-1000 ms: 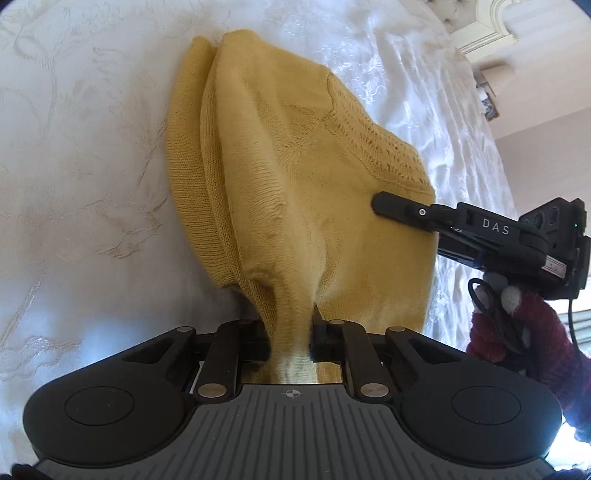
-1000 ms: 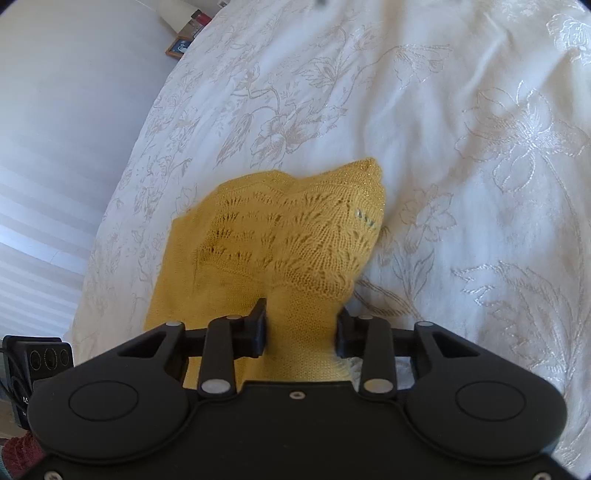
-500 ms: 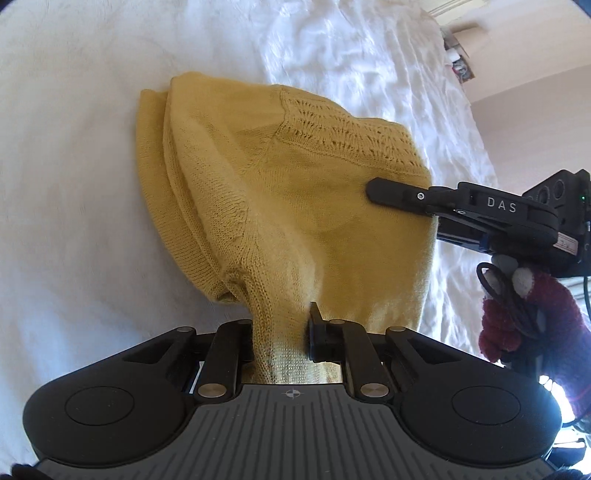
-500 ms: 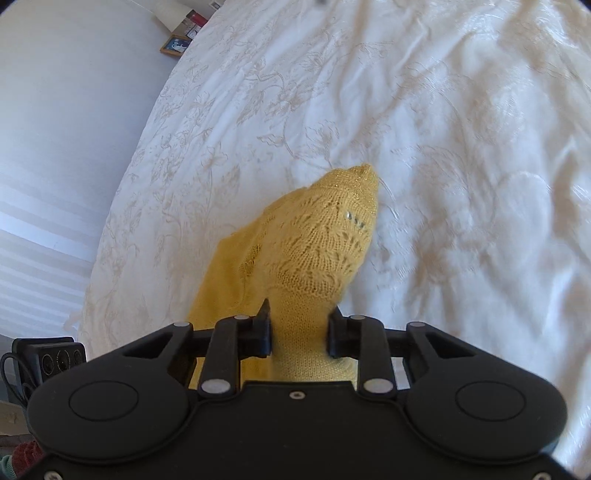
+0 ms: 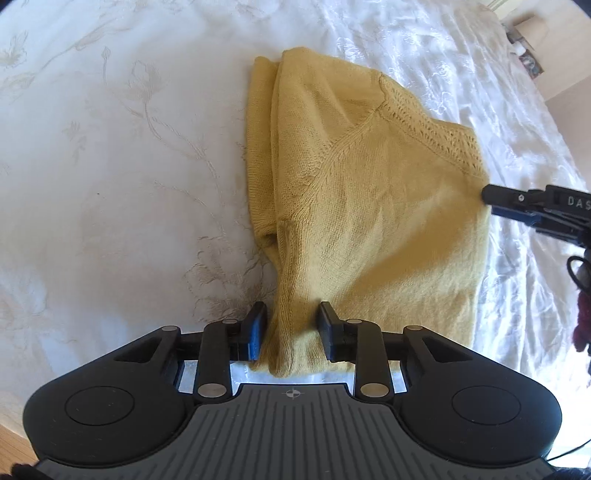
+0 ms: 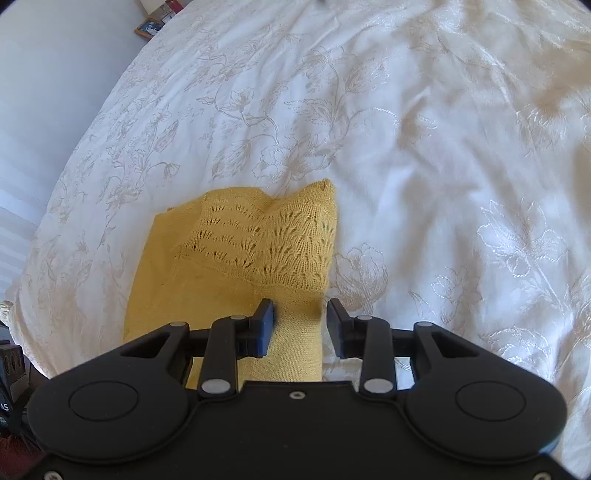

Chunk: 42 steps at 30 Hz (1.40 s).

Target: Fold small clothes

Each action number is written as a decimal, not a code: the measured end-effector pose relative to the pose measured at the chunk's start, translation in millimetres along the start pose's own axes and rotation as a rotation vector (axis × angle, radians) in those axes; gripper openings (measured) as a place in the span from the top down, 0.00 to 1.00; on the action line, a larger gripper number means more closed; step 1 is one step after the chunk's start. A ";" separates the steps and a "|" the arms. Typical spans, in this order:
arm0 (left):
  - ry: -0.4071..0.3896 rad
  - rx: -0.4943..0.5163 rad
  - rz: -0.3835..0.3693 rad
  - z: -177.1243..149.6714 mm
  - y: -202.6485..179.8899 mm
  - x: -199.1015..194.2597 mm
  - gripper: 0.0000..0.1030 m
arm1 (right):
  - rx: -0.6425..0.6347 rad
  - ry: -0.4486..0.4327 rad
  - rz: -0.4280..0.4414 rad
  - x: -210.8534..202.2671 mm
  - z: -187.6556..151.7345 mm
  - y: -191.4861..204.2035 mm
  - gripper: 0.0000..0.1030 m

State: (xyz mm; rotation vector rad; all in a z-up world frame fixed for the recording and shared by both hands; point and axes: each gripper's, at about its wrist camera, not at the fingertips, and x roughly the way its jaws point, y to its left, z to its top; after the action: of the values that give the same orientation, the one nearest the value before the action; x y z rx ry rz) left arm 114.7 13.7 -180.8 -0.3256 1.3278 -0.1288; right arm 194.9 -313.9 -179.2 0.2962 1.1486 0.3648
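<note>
A yellow knitted garment with a lace-pattern yoke lies folded on the white bedspread. My left gripper has its jaws a little apart around a bunched corner of the knit; the fabric sits slack between them. My right gripper is at the opposite edge, just below the lace yoke. Its jaws are apart with the garment lying between them, touching only the left pad. The right gripper also shows at the right edge of the left wrist view.
The bedspread has an embroidered floral pattern and wrinkles. A wall and a small framed picture lie beyond the bed's far left edge. Wooden floor shows at the lower left. A red-gloved hand holds the right gripper.
Both grippers have lowered the garment onto the bed and their jaws have opened from a pinch. The right gripper has slid back toward the garment's right edge.
</note>
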 end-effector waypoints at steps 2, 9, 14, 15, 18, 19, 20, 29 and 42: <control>-0.017 0.042 0.033 -7.0 -5.0 -8.2 0.71 | -0.037 -0.022 -0.001 -6.5 -2.8 2.5 0.57; -0.184 0.184 0.058 -6.0 -30.0 -49.9 0.54 | -0.092 -0.088 -0.013 -22.8 -9.0 6.1 0.44; -0.254 0.223 0.150 31.7 -53.3 -39.0 0.20 | -0.108 -0.095 -0.053 -19.1 -9.1 8.5 0.32; -0.252 0.229 0.176 40.0 -56.6 -34.0 0.20 | -0.111 -0.091 -0.065 -16.8 -8.5 9.4 0.31; -0.239 0.239 0.251 62.6 -61.8 -19.9 0.19 | -0.108 -0.084 -0.094 -9.4 -5.2 11.6 0.28; -0.233 0.237 0.260 68.9 -62.5 -15.4 0.19 | -0.102 -0.083 -0.097 -7.1 -3.6 11.9 0.28; -0.220 0.233 0.269 74.9 -62.7 -10.4 0.19 | -0.097 -0.081 -0.102 -5.1 -2.0 12.7 0.28; -0.118 0.202 0.328 98.4 -39.8 18.8 0.18 | -0.114 -0.021 -0.142 22.3 12.1 18.1 0.27; -0.057 0.112 0.299 109.2 -17.9 38.1 0.00 | -0.073 0.073 -0.171 51.4 18.2 2.5 0.11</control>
State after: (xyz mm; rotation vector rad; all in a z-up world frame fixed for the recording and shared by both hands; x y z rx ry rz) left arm 231.0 3.6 -188.6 -0.0335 1.2920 0.0569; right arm 230.1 -290.4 -213.8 0.1206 1.2195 0.2679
